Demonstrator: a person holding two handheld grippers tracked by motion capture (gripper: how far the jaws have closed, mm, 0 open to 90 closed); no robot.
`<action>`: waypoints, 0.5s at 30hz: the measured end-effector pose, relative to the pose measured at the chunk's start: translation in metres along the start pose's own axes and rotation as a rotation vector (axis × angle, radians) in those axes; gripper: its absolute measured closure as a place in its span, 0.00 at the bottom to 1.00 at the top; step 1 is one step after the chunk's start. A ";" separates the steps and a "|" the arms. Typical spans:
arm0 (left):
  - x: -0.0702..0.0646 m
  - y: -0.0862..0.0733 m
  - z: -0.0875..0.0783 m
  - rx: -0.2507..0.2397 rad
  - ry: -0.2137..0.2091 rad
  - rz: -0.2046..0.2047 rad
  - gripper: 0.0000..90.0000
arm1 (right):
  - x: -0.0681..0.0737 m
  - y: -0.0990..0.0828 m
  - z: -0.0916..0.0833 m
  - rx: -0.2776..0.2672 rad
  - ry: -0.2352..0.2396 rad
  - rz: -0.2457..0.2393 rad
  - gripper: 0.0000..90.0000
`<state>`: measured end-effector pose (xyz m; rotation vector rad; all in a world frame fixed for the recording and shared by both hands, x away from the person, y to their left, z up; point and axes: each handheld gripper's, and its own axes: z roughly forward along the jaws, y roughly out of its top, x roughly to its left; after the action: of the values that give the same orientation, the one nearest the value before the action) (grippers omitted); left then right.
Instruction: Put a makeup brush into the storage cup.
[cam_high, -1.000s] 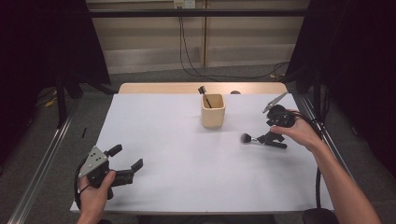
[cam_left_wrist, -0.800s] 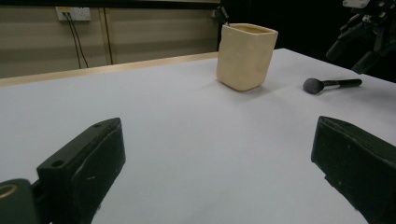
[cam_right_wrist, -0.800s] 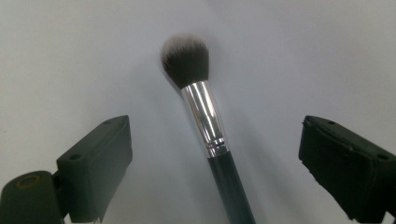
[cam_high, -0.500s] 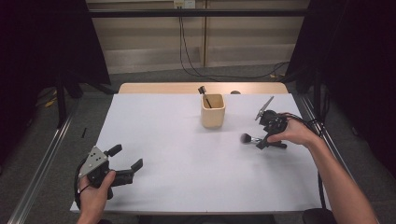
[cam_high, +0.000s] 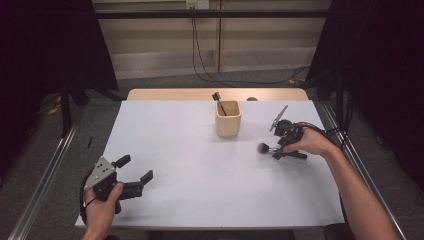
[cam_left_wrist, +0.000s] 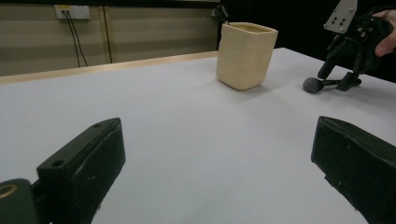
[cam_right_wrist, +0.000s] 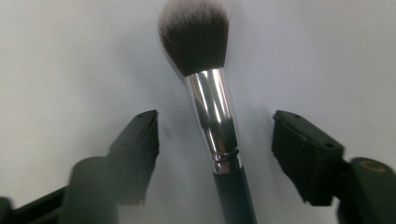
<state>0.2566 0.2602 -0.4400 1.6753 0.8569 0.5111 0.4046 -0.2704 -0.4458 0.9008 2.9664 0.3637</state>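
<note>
A makeup brush (cam_high: 263, 148) with a dark bristle head and chrome ferrule (cam_right_wrist: 210, 93) lies on the white table (cam_high: 200, 185), right of centre. My right gripper (cam_high: 278, 150) is lowered over its handle. Its jaws have just been closing, with the brush between them. In the right gripper view, my right gripper (cam_right_wrist: 216, 128) shows a gap on each side of the brush, so the pads do not touch it. My left gripper (cam_high: 135, 168) rests at the near left, open and empty (cam_left_wrist: 219, 163). The brush (cam_left_wrist: 312, 85) and my right gripper (cam_left_wrist: 336, 79) appear far off in the left gripper view.
A cream square cup (cam_high: 228, 118) stands at the back centre, left of the right hand, with another dark brush (cam_high: 218, 100) leaning inside it. The cup (cam_left_wrist: 245, 55) sits ahead of my left gripper. A wooden strip (cam_high: 175, 94) runs along the table's far edge.
My right gripper has come down and slightly left onto the table around the brush handle, and its jaws have narrowed. The left hand has stayed put.
</note>
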 end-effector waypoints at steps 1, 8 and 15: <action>0.000 0.000 0.000 0.001 0.000 0.000 0.03 | 0.000 0.001 0.000 0.008 0.001 -0.015 0.41; 0.001 0.000 0.000 0.001 -0.001 0.004 0.03 | 0.003 0.004 0.007 0.041 0.012 -0.062 0.58; -0.001 0.000 0.000 0.005 -0.007 0.013 0.03 | 0.005 0.007 0.007 0.064 0.005 -0.058 0.69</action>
<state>0.2561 0.2598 -0.4396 1.6871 0.8427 0.5125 0.4048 -0.2604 -0.4509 0.8190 3.0168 0.2717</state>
